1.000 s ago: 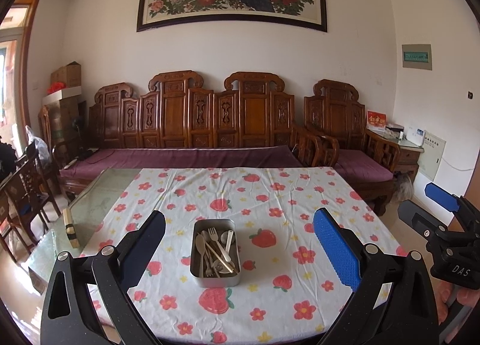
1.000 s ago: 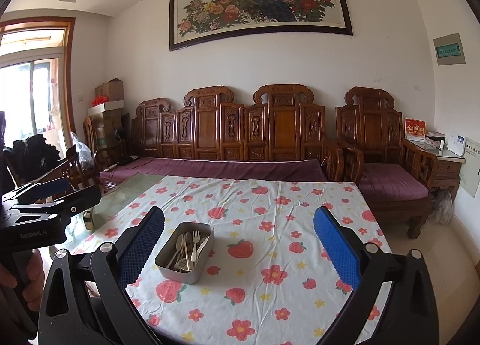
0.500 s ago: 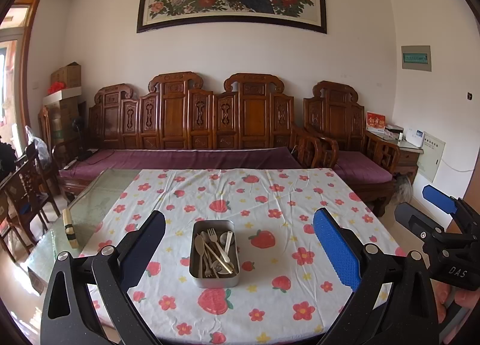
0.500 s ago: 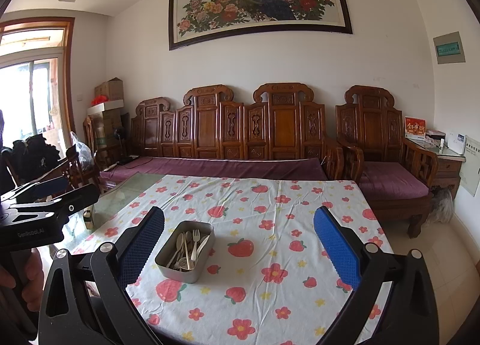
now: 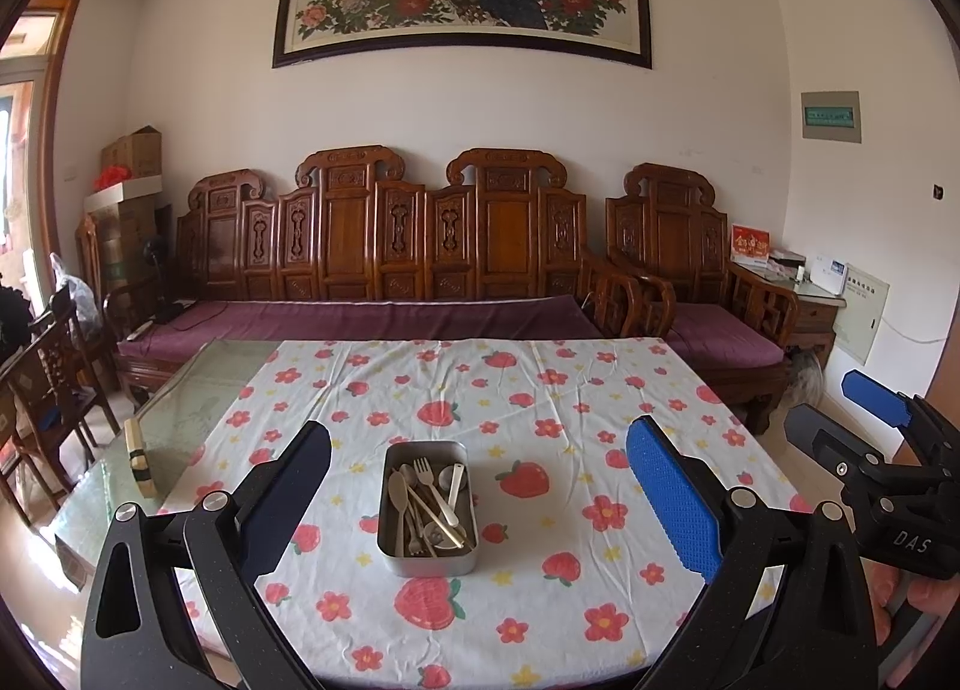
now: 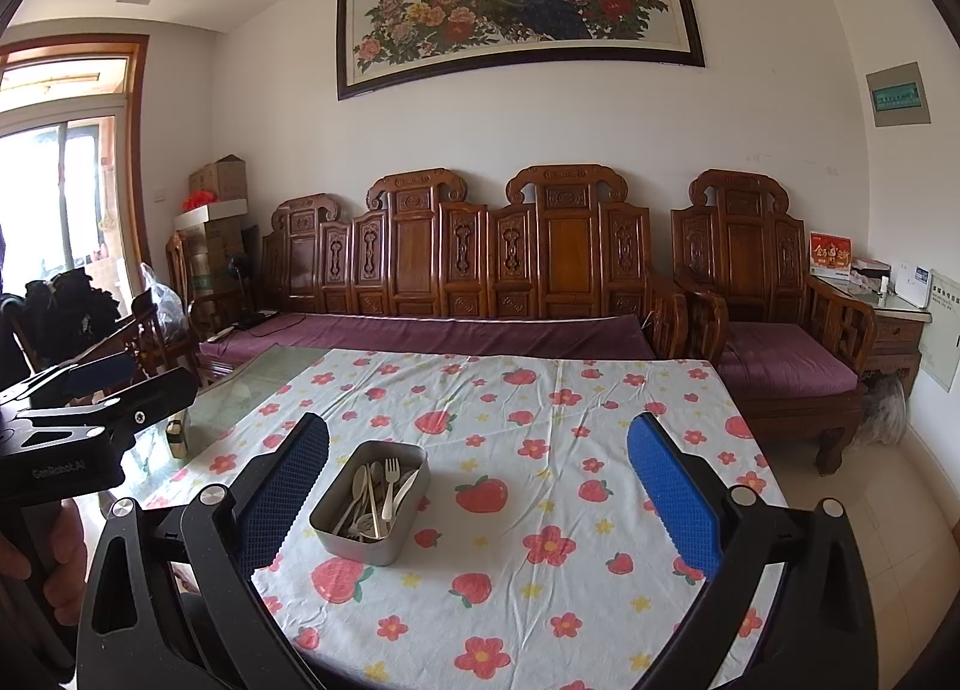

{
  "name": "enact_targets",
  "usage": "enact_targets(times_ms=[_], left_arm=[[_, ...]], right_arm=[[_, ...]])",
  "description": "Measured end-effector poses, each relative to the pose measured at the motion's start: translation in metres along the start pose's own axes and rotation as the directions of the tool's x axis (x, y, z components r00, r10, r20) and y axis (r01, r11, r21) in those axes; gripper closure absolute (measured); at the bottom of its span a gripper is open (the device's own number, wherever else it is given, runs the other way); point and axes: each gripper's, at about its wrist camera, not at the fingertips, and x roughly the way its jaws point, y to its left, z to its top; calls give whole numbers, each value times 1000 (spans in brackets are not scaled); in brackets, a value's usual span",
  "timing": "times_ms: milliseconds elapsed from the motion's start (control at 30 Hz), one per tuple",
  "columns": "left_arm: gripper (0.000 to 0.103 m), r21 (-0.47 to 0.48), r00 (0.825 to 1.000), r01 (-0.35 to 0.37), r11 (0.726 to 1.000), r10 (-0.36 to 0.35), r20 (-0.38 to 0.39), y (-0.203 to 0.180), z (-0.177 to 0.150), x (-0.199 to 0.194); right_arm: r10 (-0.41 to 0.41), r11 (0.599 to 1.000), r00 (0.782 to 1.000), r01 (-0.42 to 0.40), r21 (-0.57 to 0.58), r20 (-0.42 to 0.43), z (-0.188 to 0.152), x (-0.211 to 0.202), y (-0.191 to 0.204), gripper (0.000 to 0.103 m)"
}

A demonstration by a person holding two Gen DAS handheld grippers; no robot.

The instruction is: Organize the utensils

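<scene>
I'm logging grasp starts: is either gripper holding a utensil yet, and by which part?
Nothing is held. The left gripper and right gripper are open, above the tablecloth; the utensils lie in the metal tin.

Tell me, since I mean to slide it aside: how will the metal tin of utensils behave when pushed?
The metal tin looks thin-walled, so probably light. Low and flat-bottomed, it should slide rather than tip. The wrinkled tablecloth may bunch, and the loose utensils would likely rattle.

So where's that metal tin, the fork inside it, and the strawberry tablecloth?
metal tin [image 5: 429,562]: left wrist view, on its near outer wall.
fork [image 6: 392,468]: right wrist view, on its tines.
strawberry tablecloth [image 5: 576,390]: left wrist view, on bare cloth beyond the tin.
</scene>
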Motion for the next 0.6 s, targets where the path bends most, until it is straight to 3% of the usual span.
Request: enact_targets(times_ms=[600], left_arm=[[8, -7, 1000, 7, 1000, -7, -6, 1, -1, 3]], right_arm=[[-2, 1000, 1000, 2, -2, -5, -6, 4, 3, 3]])
